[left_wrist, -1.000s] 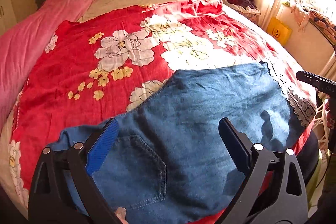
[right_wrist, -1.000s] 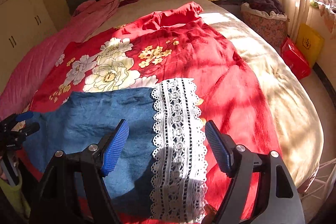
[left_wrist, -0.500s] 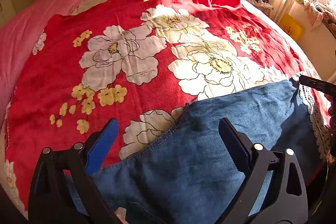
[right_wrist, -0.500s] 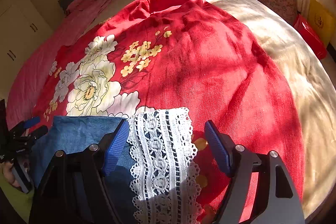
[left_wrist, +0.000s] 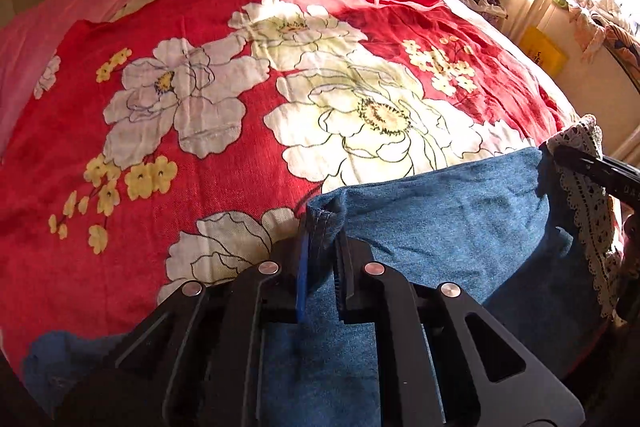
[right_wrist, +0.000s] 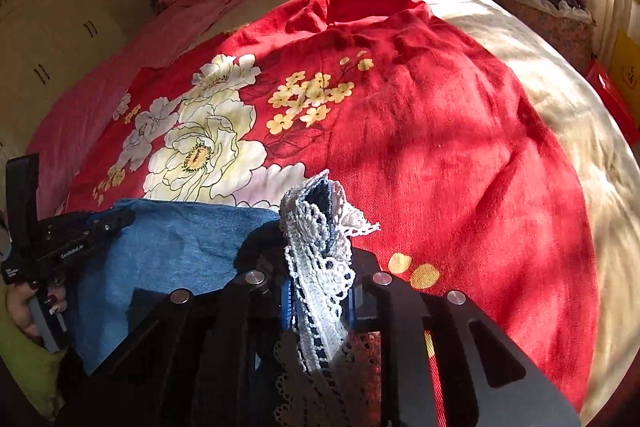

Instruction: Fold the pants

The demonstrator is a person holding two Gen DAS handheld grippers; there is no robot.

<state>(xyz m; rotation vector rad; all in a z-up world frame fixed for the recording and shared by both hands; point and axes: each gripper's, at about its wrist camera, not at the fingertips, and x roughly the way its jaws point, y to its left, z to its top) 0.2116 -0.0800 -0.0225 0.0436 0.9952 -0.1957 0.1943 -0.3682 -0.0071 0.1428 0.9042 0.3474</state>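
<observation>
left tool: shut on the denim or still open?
Shut on it. In the left wrist view the left tool has its pads pinched on a bunched seam edge of the blue pants.

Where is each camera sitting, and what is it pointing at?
Left wrist view: sits on the left gripper, looking down along its fingers over the red flowered blanket; the fingers pinch the jeans.
Right wrist view: sits on the right gripper, looking down across the bed; its fingers are closing on the lace hem; a hand shows at left.
Both views share the jeans, the blanket and the other gripper.
</observation>
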